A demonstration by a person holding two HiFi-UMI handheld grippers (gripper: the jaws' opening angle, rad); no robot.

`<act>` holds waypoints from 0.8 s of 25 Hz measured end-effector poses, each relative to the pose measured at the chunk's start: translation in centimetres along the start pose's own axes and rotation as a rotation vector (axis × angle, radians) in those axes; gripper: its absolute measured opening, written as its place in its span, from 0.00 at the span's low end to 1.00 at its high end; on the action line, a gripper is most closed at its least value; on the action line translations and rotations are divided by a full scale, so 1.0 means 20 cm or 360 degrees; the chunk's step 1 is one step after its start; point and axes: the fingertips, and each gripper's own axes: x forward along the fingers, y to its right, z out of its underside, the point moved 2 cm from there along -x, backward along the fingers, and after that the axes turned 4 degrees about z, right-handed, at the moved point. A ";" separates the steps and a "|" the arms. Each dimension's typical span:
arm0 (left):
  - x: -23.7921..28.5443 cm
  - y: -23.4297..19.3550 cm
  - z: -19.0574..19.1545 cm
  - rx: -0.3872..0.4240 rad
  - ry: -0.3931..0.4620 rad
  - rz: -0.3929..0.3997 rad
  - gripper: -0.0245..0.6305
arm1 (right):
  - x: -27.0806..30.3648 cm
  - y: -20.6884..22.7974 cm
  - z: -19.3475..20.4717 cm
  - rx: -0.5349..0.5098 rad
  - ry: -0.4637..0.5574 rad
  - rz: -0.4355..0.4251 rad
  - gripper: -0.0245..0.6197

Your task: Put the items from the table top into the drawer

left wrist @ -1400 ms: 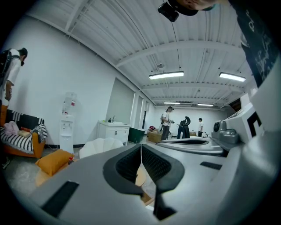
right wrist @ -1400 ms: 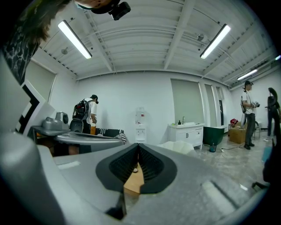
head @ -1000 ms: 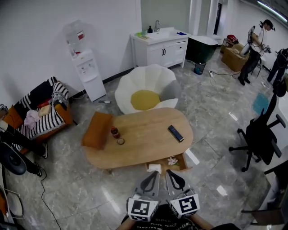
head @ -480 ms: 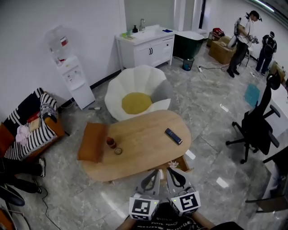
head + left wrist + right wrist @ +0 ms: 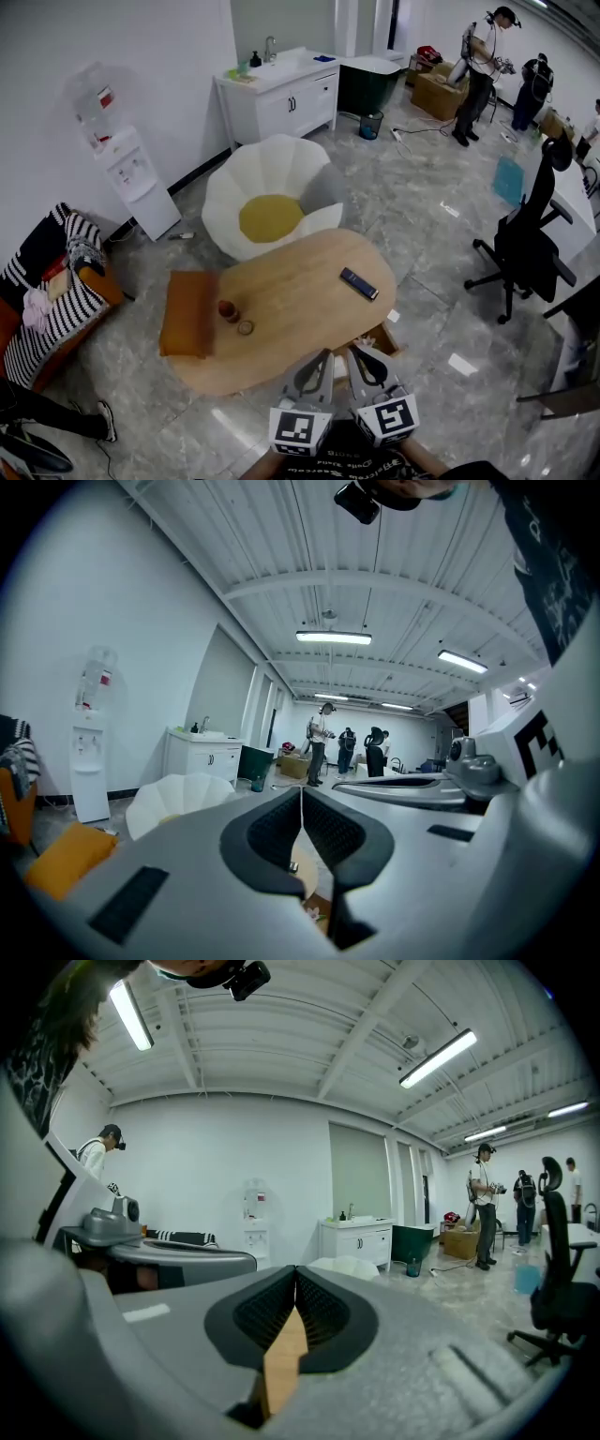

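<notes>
On the oval wooden table [image 5: 291,305] lie a black remote [image 5: 359,283], a small dark jar [image 5: 228,311] and a round lid [image 5: 246,327]. An open drawer [image 5: 382,337] sticks out of the table's near right edge, and my grippers partly hide it. My left gripper [image 5: 324,355] [image 5: 301,793] and right gripper [image 5: 352,352] [image 5: 296,1273] hover side by side just short of that edge. Both are shut with nothing between the jaws, and both point roughly level.
Beyond the table are a white petal chair with a yellow seat [image 5: 272,202] and an orange cushion [image 5: 187,312] at the table's left end. A black office chair [image 5: 527,251] stands to the right and a striped sofa [image 5: 52,281] to the left. A water dispenser [image 5: 122,159], a sink cabinet [image 5: 277,94] and people [image 5: 476,66] are at the back.
The room has slid leftward in the head view, as the view turned. Both grippers stayed shut and side by side, and their tips now overlap the drawer's near edge.
</notes>
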 end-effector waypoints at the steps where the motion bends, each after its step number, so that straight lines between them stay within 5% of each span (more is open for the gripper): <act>1: 0.00 -0.01 0.01 -0.0002 -0.0001 0.0006 0.06 | 0.01 0.00 0.00 0.0011 -0.0006 0.0008 0.04; 20: 0.33 -0.10 0.03 -0.0033 -0.0041 -0.0041 0.06 | 0.24 0.31 0.00 0.0004 -0.0056 0.0013 0.04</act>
